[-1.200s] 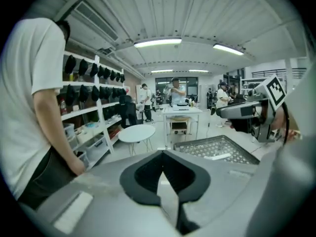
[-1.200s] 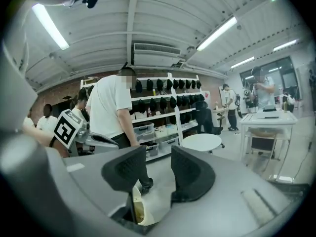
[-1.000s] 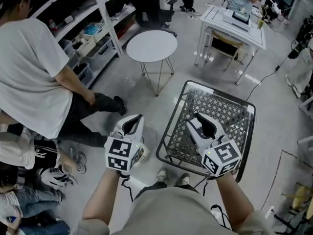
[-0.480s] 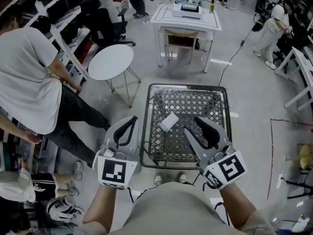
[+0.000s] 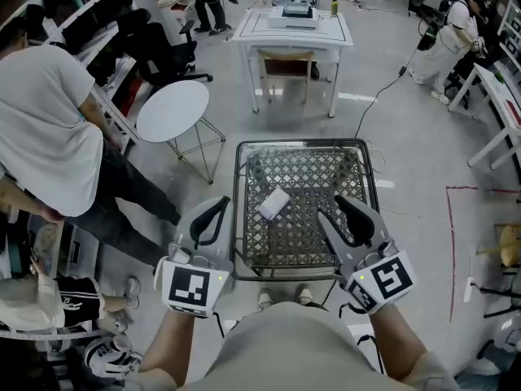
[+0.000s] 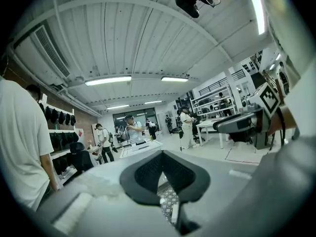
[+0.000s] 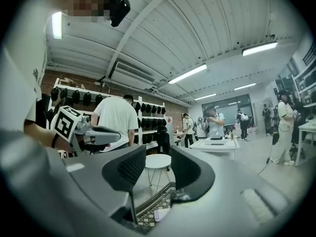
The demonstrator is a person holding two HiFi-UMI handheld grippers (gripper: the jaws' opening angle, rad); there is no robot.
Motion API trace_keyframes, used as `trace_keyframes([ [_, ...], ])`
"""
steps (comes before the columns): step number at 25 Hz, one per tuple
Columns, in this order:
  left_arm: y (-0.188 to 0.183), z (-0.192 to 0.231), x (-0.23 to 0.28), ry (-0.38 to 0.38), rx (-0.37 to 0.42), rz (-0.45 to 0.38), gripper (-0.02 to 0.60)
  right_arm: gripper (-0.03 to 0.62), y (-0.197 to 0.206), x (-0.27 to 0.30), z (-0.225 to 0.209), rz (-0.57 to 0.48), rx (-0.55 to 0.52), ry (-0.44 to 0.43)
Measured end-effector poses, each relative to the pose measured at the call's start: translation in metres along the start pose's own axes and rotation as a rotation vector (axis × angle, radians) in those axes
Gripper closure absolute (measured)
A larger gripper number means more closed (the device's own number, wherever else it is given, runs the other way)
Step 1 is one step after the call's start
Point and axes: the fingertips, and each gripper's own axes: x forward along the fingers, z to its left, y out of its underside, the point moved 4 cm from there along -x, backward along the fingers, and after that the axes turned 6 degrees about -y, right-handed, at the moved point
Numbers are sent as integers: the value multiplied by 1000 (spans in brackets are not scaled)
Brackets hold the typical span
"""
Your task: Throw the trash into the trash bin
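The trash bin (image 5: 303, 143) is a square black wire-mesh basket on the floor straight ahead of me. A white piece of trash (image 5: 274, 203) lies inside it on the mesh bottom. My left gripper (image 5: 218, 206) hangs just outside the bin's left rim, its jaws closed tip to tip with nothing in them. My right gripper (image 5: 332, 208) hovers over the bin's near right part, jaws apart and empty. In the right gripper view, the gripper (image 7: 158, 169) frames the mesh (image 7: 150, 206) and white piece (image 7: 160, 214) below. The left gripper (image 6: 162, 154) also looks over the mesh (image 6: 170, 201).
A person in a white shirt (image 5: 41, 120) stands close at the left, with others seated behind. A round white side table (image 5: 172, 111) stands beyond the bin's left corner, a white desk (image 5: 293, 27) farther off. Red tape (image 5: 449, 243) and a cable cross the floor at right.
The view has swung so the bin lies square ahead. Both grippers have moved with it. The white piece, unseen a second ago, shows in the bin.
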Motion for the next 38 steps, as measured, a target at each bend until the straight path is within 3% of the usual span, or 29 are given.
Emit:
trace_keyframes([
  [9, 3, -2, 10, 4, 3, 15, 580, 430, 0, 0, -16, 22, 8, 24],
  [12, 9, 3, 11, -6, 4, 39, 580, 408, 11, 12, -20, 64, 51, 28],
  [17, 33, 14, 21, -21, 69, 93, 580, 362, 43, 55, -36, 124, 179, 55],
  [28, 129, 60, 62, -59, -17, 253, 580, 299, 177, 168, -55, 307, 359, 263],
  [33, 168, 81, 84, -51, -41, 326, 580, 275, 238, 196, -61, 413, 425, 377],
  [38, 204, 87, 102, -24, -72, 366, 580, 239, 299, 215, -73, 457, 557, 470],
])
